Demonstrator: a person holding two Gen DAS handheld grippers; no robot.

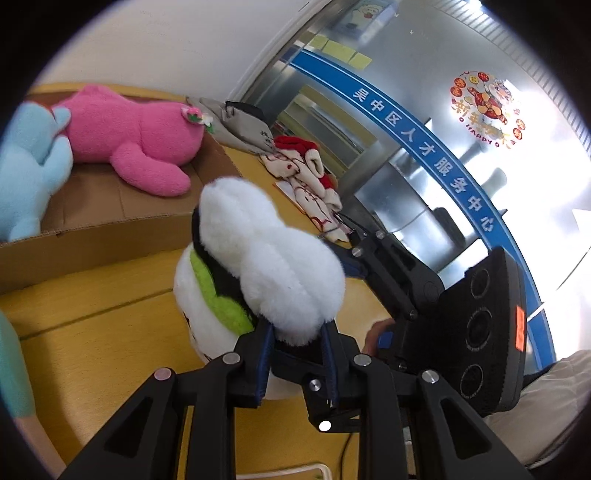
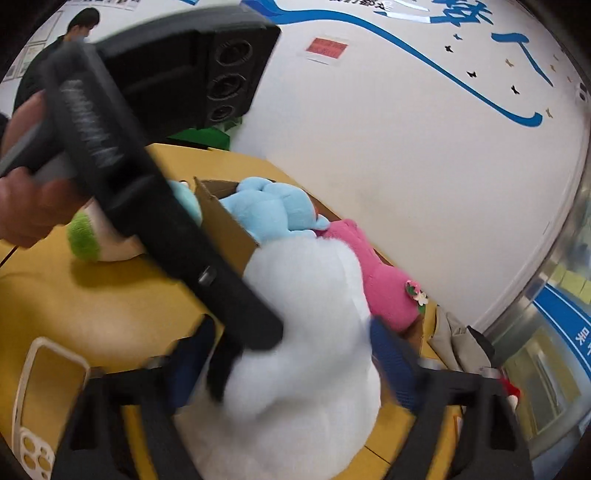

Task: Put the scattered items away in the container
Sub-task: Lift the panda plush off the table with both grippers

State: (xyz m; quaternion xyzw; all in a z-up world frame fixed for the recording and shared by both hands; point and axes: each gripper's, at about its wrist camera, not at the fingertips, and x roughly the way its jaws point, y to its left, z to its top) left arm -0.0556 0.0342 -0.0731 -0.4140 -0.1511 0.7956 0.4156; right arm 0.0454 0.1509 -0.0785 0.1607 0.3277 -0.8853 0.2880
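Observation:
A fluffy white plush toy with a green collar and black patches hangs over the yellow table. My left gripper is shut on its white fluff. In the right wrist view the same toy sits between the blue pads of my right gripper, which stand wide with a gap on the left side. The picture there is blurred. The cardboard box stands just behind, holding a pink plush and a light blue plush. The left gripper's black body crosses the right wrist view diagonally.
Cream and red cloth and a grey bag lie on the table beyond the box. A white phone case lies near the front edge. A white and green plush part rests under the left gripper. A person stands far behind.

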